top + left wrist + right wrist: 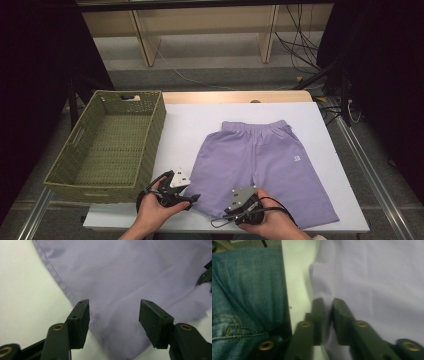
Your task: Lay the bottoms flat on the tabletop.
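- The purple shorts [260,165] are lying flat on the white table [190,125], waistband at the far side, both legs pointing back toward the person.
- The left gripper [192,197] is sitting at the outer corner of the left leg hem, jaws standing apart with the fabric edge [112,340] lying between them; the pads are not pressing on it.
- In the left gripper view, the hem is running diagonally up and away across the white surface.
- The right gripper [327,315] is down at the same leg's hem near the table's front edge, jaws nipped in on a fold of the shorts [374,285].
- Blue jeans [244,295] are showing just past the table edge in the right gripper view.
- A green woven basket [60,175] is resting on the left, just beside the shorts' side of the table.
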`<state>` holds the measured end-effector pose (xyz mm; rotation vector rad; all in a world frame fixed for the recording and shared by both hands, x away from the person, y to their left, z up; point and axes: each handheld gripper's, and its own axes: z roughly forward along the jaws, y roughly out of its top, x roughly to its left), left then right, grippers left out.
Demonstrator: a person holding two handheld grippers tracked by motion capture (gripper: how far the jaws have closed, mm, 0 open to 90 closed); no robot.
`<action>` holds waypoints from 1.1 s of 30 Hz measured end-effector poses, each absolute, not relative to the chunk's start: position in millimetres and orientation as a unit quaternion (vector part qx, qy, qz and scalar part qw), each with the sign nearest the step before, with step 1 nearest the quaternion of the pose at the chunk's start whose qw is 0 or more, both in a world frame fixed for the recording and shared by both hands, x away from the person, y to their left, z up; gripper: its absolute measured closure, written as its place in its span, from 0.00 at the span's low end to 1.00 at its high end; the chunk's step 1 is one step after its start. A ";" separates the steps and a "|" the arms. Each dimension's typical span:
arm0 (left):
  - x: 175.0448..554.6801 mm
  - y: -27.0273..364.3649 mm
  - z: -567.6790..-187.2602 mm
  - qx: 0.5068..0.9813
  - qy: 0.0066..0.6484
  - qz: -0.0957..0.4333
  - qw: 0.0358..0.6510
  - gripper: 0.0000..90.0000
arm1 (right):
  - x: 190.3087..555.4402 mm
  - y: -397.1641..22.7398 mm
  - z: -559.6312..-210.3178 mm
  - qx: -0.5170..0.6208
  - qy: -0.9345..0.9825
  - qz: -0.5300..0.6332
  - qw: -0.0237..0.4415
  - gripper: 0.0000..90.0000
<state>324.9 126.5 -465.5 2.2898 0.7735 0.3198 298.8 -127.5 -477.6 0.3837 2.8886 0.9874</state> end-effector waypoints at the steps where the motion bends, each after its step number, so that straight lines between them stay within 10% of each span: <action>1: 324.7 125.9 -464.4 0.882 0.293 0.121 0.349 0.50 | 299.9 -128.0 -476.4 0.129 0.937 0.324 0.036 0.97; 16: 325.6 90.9 -461.4 0.924 0.182 0.129 0.311 0.42 | 357.4 -145.6 -458.0 0.231 0.891 0.389 0.018 0.99; 24: 349.5 80.1 -464.9 0.925 0.201 0.140 0.290 0.91 | 372.9 -140.1 -467.7 0.244 0.895 0.371 0.035 0.90; 33: 361.1 84.9 -470.3 0.918 0.237 0.130 0.290 0.96 | 369.1 -161.4 -456.2 0.265 0.893 0.351 0.090 0.79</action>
